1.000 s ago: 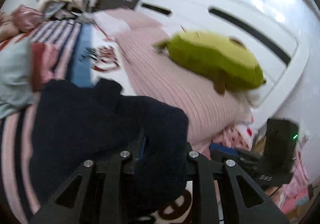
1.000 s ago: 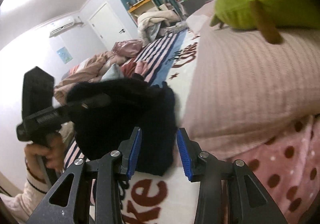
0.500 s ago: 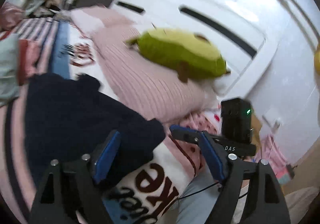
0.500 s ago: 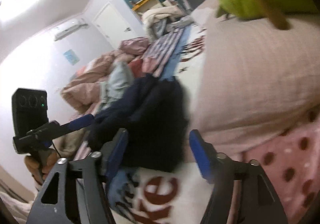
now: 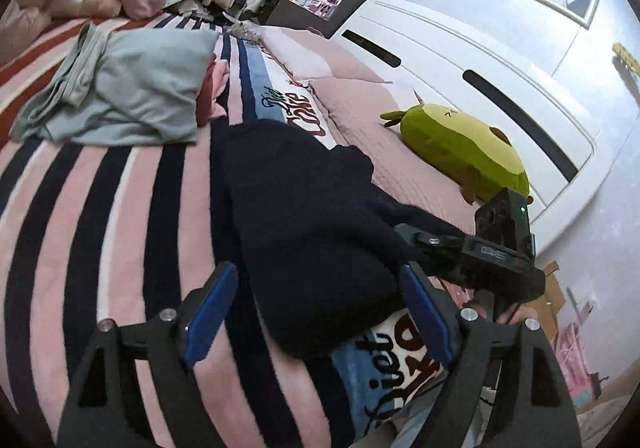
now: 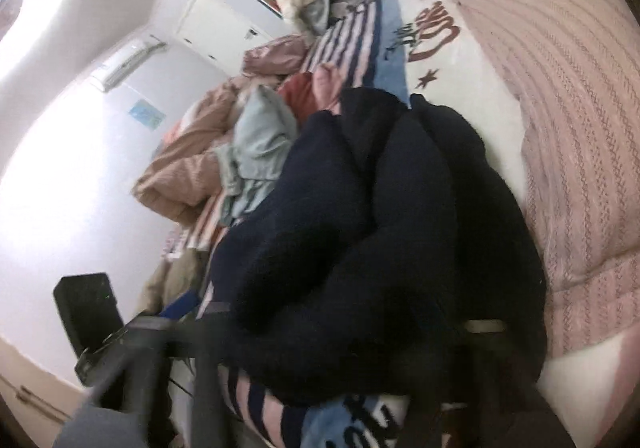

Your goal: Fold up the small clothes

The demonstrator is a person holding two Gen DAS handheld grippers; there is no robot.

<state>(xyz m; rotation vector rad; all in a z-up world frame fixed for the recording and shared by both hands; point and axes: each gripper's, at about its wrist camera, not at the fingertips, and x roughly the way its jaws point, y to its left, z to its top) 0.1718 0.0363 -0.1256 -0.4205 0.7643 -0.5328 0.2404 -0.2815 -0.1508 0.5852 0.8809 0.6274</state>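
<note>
Sweater point(image 5: 316, 216) is a dark navy fuzzy lump, bunched up on the striped blanket point(image 5: 120, 208) right beside the pink pillow point(image 5: 372, 120). Biggest risk I see: dragging one edge could undo the fold, since thick knit slides. Left gripper point(image 5: 320, 312) is spread wide around its near end, pads not pressing. Right gripper point(image 6: 344, 332) has just been closing and looks pinched on the knit, though it's blurry.

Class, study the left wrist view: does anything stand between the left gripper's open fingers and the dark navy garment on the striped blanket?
Nothing visible does. The left gripper is open, its blue pads either side of the near end of the navy garment, with only the striped blanket beneath. The grey-green clothes lie well beyond, out of the way.
</note>
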